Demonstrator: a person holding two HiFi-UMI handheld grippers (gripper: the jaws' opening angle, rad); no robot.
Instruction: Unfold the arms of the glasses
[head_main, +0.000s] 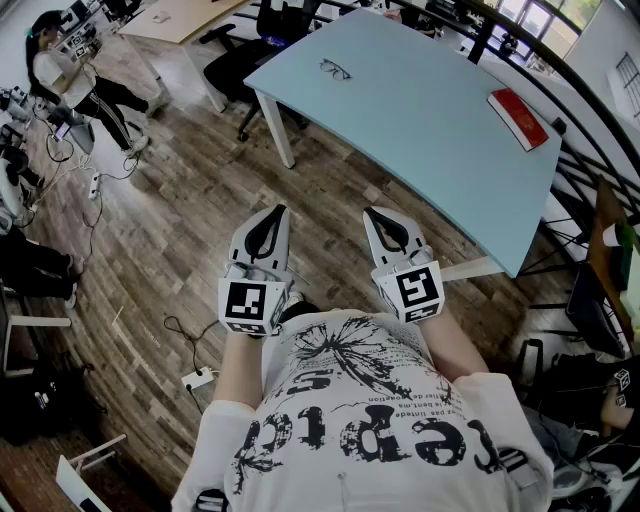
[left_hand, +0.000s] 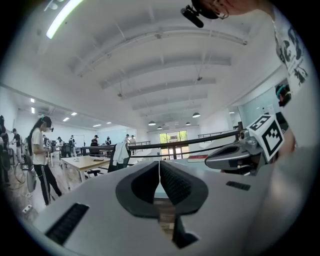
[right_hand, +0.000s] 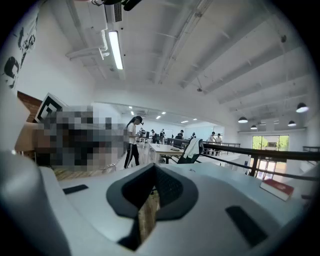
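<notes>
While my left gripper (head_main: 277, 212) and right gripper (head_main: 375, 213) hang pressed together and empty, far from the glasses (head_main: 336, 69) on the table (head_main: 420, 120), I risk skidding or bending their frame with a careless pinch.

Big open-plan office, kind of half lab. Wood plank floor (head_main: 170, 220), a pale blue table (head_main: 420, 130) ahead of me, black office chairs (head_main: 235, 55) parked behind it and a wooden table (head_main: 185, 15) further back. Cables (head_main: 178, 335) and a power strip (head_main: 198, 379) lie on the floor. High white ceiling with a strip light (right_hand: 115, 50), a black railing (right_hand: 260, 152), and people (left_hand: 95, 142) standing around the far tables.
</notes>
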